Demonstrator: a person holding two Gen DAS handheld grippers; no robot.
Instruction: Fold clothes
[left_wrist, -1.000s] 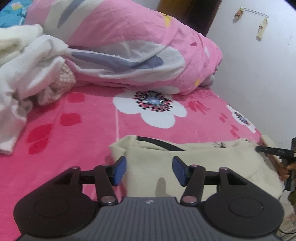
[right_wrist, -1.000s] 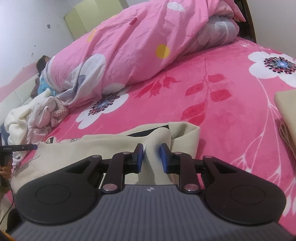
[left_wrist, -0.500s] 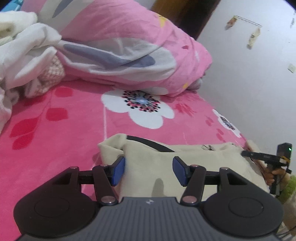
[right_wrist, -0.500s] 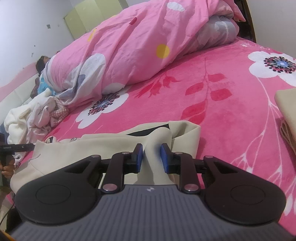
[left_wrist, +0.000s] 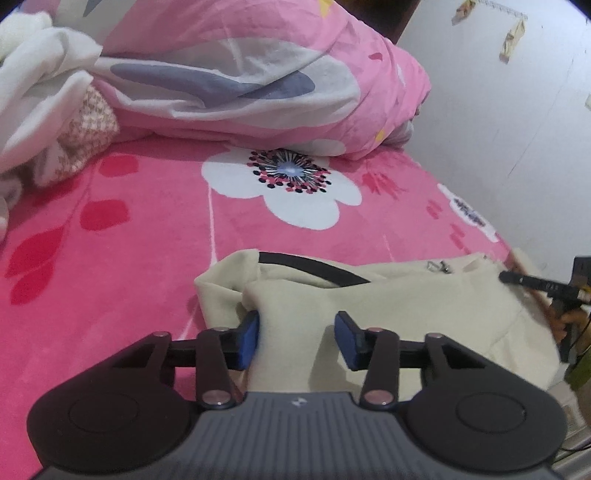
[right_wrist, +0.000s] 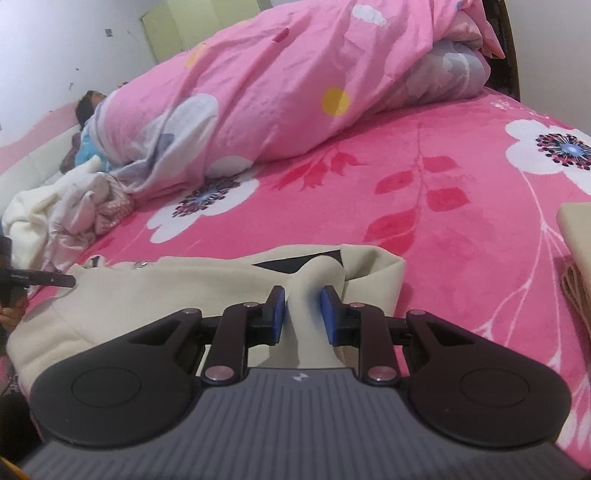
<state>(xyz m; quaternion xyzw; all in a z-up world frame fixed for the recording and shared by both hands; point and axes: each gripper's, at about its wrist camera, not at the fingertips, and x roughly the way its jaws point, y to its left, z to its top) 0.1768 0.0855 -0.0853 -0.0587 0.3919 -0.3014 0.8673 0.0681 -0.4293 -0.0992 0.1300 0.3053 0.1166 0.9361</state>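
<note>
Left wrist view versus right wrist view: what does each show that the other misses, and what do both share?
Left wrist only: the left claw, closing around the cream garment's corner, and wall hooks. Right wrist only: the right claw pinching a garment fold, a folded stack at the right edge, a green cabinet. Both: the garment, pink duvet, white clothes pile, floral bedspread.

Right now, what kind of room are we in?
Most likely a bedroom: a bed under a pink flowered blanket, a rolled pink quilt along it, and a pile of loose clothes near its edge.
</note>
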